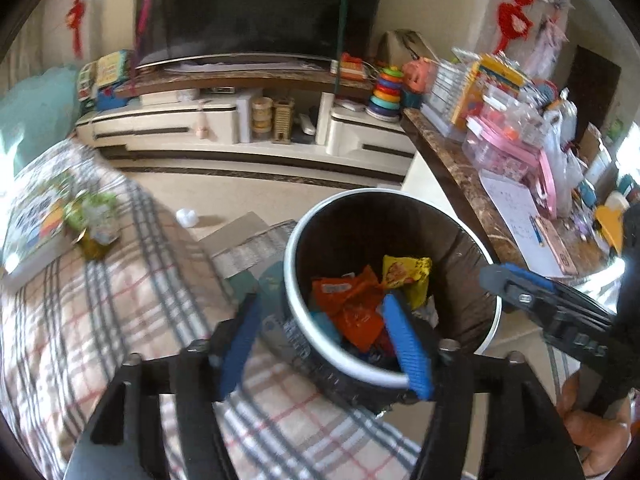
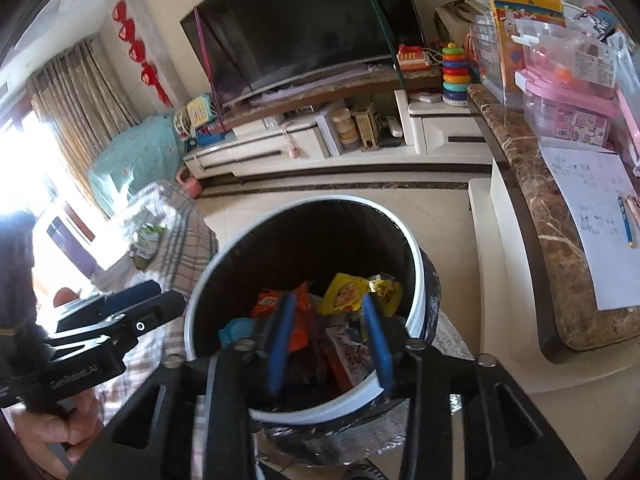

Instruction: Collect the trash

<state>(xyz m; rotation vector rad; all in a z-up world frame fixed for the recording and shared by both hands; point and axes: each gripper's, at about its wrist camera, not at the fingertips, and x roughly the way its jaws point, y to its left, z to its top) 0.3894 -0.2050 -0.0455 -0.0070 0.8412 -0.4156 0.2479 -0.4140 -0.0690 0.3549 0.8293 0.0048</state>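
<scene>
A black trash bin with a white rim point(image 1: 320, 216) point(image 2: 416, 272) stands on the floor and holds an orange wrapper point(image 1: 352, 300) point(image 2: 268, 304), a yellow wrapper point(image 1: 408, 276) point(image 2: 348, 290) and other packets. My left gripper point(image 1: 320, 300) is open and straddles the bin's near rim, one finger outside and one over the trash. Nothing is between its pads. My right gripper point(image 2: 330, 300) is open above the trash inside the bin, gripping nothing. Each gripper also shows from the side in the other view: the right gripper point(image 1: 492, 276), the left gripper point(image 2: 160, 296).
Left of the bin is a plaid-covered seat point(image 1: 120, 300) with a greenish wrapper point(image 1: 92, 220) and a book point(image 1: 36, 216) on it. A white crumpled ball point(image 1: 187, 217) lies on the floor. A marble counter point(image 2: 552, 240) crowded with boxes and paper runs along the right.
</scene>
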